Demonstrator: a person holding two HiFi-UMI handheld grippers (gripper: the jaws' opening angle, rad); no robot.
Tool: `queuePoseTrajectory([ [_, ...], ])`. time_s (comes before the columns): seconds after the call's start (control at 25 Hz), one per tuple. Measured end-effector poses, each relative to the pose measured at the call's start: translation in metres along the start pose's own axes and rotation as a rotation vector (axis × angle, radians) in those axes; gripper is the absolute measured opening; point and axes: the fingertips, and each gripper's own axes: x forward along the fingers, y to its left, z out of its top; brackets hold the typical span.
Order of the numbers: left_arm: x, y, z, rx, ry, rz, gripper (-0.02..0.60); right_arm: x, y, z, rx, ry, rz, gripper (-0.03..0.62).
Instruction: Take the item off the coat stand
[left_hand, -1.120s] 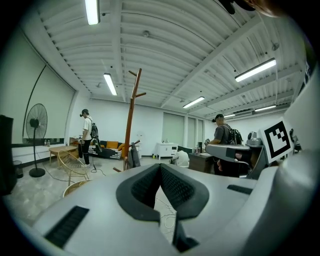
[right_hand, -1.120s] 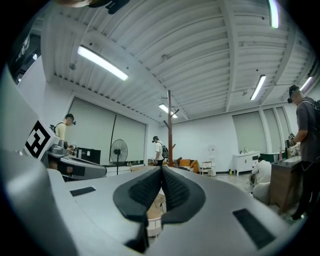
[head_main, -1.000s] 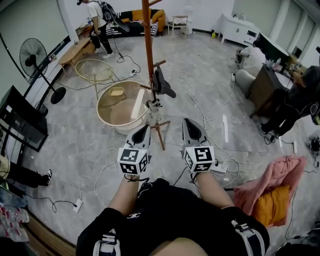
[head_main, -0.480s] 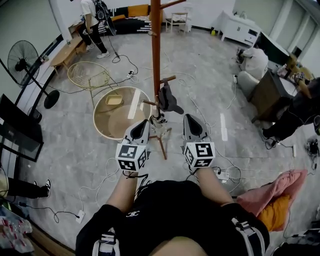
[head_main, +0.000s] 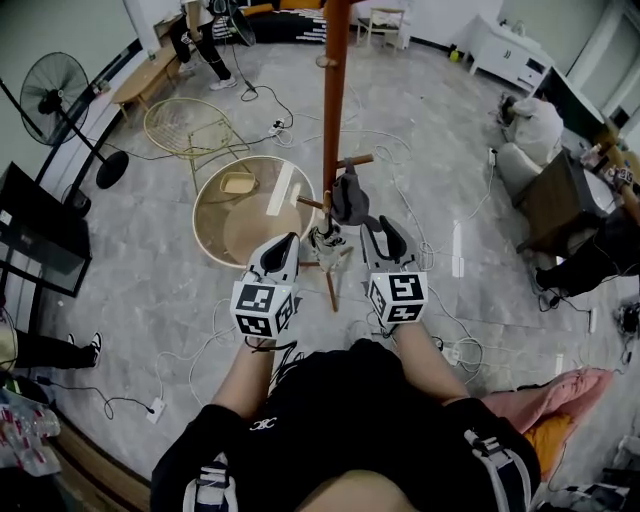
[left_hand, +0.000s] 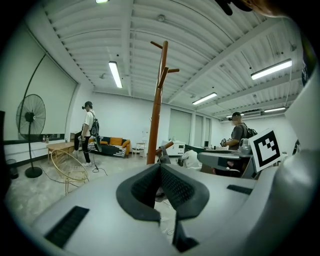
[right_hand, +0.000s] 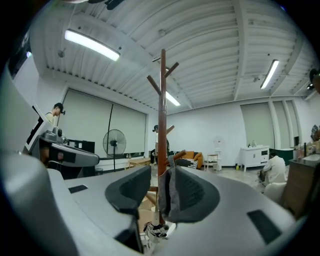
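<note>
A tall brown wooden coat stand (head_main: 333, 100) rises just ahead of me. A dark grey cloth item (head_main: 349, 197) hangs from a short peg low on its pole. My right gripper (head_main: 378, 224) points at that item from just below and to its right. Its jaws are opening; in the right gripper view (right_hand: 161, 168) the pole (right_hand: 162, 125) and the grey item (right_hand: 164, 190) show in the gap, and the pads do not press on them. My left gripper (head_main: 288, 240) is shut with nothing in it, left of the pole (left_hand: 156, 115).
A round wooden tub (head_main: 250, 215) and a wire chair (head_main: 190, 130) stand left of the stand. Cables cross the grey floor (head_main: 150, 290). A small black-and-white thing (head_main: 325, 238) sits low on the stand. A fan (head_main: 55, 90) is at far left, pink cloth (head_main: 575, 395) at lower right.
Both grippers have come closer to the coat stand and the grey item. The right gripper's jaws have parted; the left gripper stays shut.
</note>
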Motion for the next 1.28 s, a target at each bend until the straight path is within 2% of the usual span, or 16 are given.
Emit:
queuePoseTrajectory([
  [0.08,0.005,0.003,0.003,0.000,0.001,0.022,0.015,0.016,-0.001,-0.010,-0.005,0.041,0.037,0.198],
  [0.28,0.018,0.016,0.004,0.002,0.011,0.091,0.015,0.060,-0.008,-0.045,-0.016,0.151,0.090,0.290],
  [0.56,-0.002,0.027,0.009,-0.011,0.033,0.226,0.015,0.108,-0.018,-0.084,-0.044,0.282,0.120,0.378],
  [0.64,-0.005,0.033,0.008,-0.015,0.040,0.262,0.015,0.124,-0.019,-0.092,-0.043,0.296,0.132,0.376],
  [0.76,-0.011,0.038,0.011,-0.030,0.045,0.309,0.017,0.141,-0.024,-0.102,-0.051,0.337,0.109,0.316],
  [0.8,-0.013,0.040,0.012,-0.037,0.043,0.320,0.017,0.144,-0.027,-0.105,-0.067,0.356,0.086,0.229],
  [0.84,-0.015,0.043,0.012,-0.046,0.041,0.328,0.015,0.145,-0.030,-0.106,-0.080,0.369,0.068,0.064],
  [1.0,-0.013,0.048,0.008,-0.061,0.034,0.341,0.015,0.141,-0.034,-0.093,-0.068,0.341,0.070,0.043],
  [1.28,0.007,0.051,0.001,-0.058,0.031,0.325,0.015,0.116,-0.055,-0.047,-0.051,0.212,0.053,0.042],
])
